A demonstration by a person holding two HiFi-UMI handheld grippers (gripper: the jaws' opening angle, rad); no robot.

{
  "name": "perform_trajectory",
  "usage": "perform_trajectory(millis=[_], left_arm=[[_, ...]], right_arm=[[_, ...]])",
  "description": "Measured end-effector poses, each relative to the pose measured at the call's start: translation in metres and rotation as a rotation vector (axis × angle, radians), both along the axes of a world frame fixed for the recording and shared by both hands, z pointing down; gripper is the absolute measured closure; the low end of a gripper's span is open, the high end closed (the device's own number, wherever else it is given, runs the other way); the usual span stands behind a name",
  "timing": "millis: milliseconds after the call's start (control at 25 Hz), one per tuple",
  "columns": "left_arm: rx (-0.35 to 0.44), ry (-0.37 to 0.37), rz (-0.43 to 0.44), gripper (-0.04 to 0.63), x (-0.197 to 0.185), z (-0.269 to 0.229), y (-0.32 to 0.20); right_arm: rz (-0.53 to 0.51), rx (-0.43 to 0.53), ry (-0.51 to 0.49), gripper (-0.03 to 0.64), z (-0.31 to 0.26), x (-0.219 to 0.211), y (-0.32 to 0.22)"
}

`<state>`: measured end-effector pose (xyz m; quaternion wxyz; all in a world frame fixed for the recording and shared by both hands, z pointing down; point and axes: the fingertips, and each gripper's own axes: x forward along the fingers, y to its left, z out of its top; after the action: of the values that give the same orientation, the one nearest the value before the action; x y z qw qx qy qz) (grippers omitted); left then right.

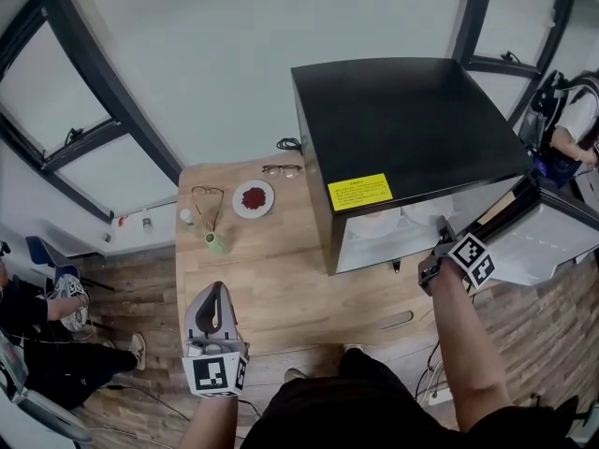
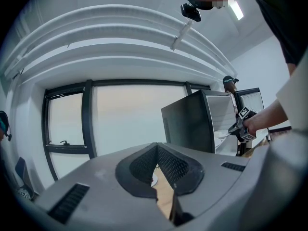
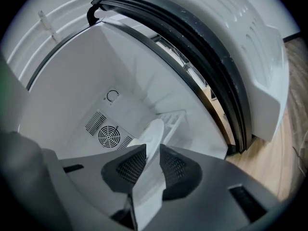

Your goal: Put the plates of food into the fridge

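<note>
Starting nearest, report the left tool, says the chief.

INSPECTOR: Left gripper hangs above the near edge of the table. Jaws together, nothing between them.

CHIEF: And the right?

INSPECTOR: Right gripper reaches into the open fridge. Its jaws stand a narrow way apart and are clamped on the rim of a white plate, which is seen edge-on. Whether food lies on it cannot be told.

CHIEF: Where does that plate sit?

INSPECTOR: Inside the white compartment, in front of the round fan grille on the back wall. The door is swung open on the right.

CHIEF: Anything beyond?

INSPECTOR: A second plate, carrying red food, sits on the far part of the table, left of the fridge and well apart from both grippers. A green cup stands just nearer than it. Glasses lie at the far edge.
</note>
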<state>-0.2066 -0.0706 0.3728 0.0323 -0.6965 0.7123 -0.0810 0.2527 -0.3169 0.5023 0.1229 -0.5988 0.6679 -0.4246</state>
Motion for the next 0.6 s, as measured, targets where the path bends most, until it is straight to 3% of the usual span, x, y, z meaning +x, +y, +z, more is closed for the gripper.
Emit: perform_trajectory(millis=[200,440,600], left_arm=[[0.003,0.000,-0.012,0.592,-0.004,-0.003,0.008],[0.013,0.020,-0.028,0.592,-0.011,0.000,0.027],[0.022,0.022,-0.053,0.592,-0.026,0.000,0.049]], right_arm=[[-0.001,0.047,0.020,0.431,-0.009,0.003,0.013],[-0.045,0.040,0.069,0.431,0.002,-0.008,0.053],[-0.153,0.037,-0.009,0.431,0.019,-0.056,0.090]])
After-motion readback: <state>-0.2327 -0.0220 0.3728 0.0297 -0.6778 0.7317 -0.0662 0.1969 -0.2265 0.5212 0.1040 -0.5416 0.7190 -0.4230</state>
